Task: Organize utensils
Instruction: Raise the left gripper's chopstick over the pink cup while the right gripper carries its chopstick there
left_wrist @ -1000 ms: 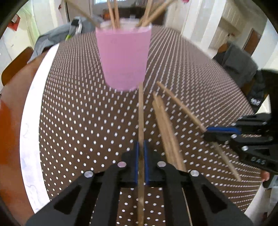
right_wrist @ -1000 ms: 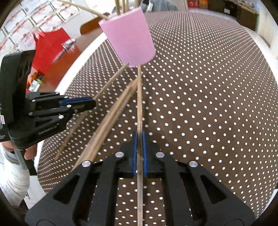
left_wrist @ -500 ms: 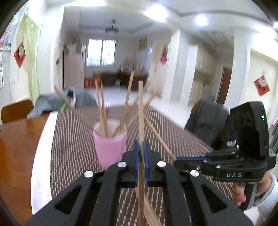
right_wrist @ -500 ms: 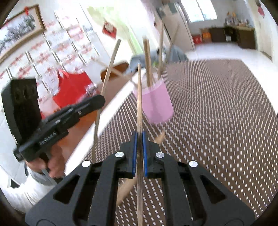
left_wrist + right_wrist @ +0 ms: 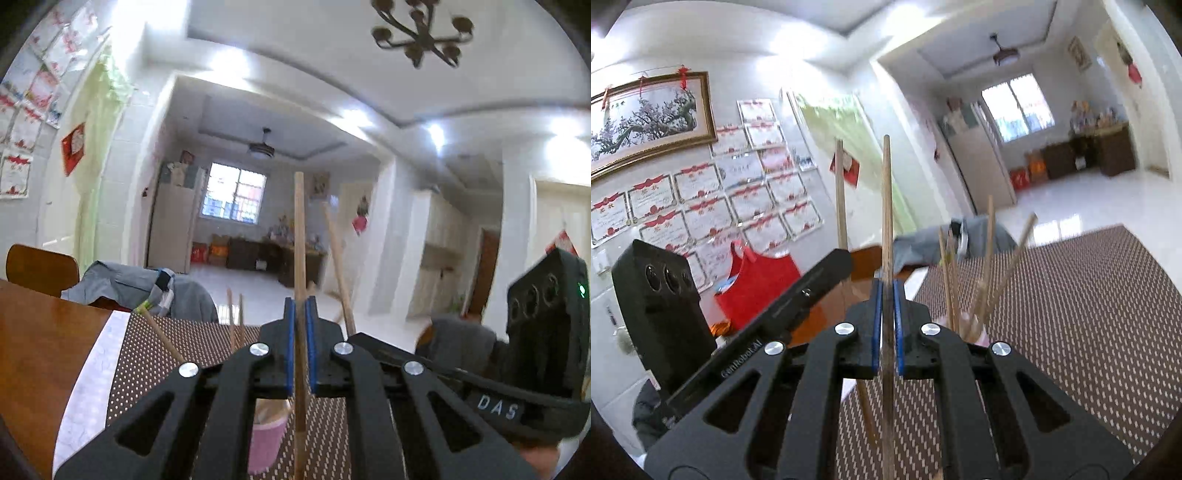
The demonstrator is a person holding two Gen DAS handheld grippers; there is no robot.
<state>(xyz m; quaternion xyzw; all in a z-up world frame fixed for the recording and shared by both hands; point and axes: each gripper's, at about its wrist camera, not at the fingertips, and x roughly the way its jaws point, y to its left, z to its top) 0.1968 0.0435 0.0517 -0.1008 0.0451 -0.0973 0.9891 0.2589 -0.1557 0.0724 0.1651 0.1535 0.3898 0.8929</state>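
Two hand-held grippers, each clamped shut on one wooden chopstick, are raised above a table covered by a brown dotted mat [image 5: 1100,314]. The left hand-held gripper [image 5: 300,354] pinches its chopstick [image 5: 299,236] between blue pads, the stick standing nearly upright. The right hand-held gripper [image 5: 885,328] holds its own chopstick [image 5: 886,206] the same way.

The pink cup [image 5: 264,446] sits on the mat below and just ahead, mostly hidden behind the left gripper's fingers. It already holds several chopsticks [image 5: 988,258] that splay outward.

Risks, as a judgement: each stick is gripped low, with a long free length above, so it could pivot or slip in the pads. Lowering either stick into the crowded cup could strike the splayed ones, or nudge the light cup and tip it. The two grippers are close together and could collide.

Both grippers point roughly level, side by side, with part of a person's hand visible behind each.
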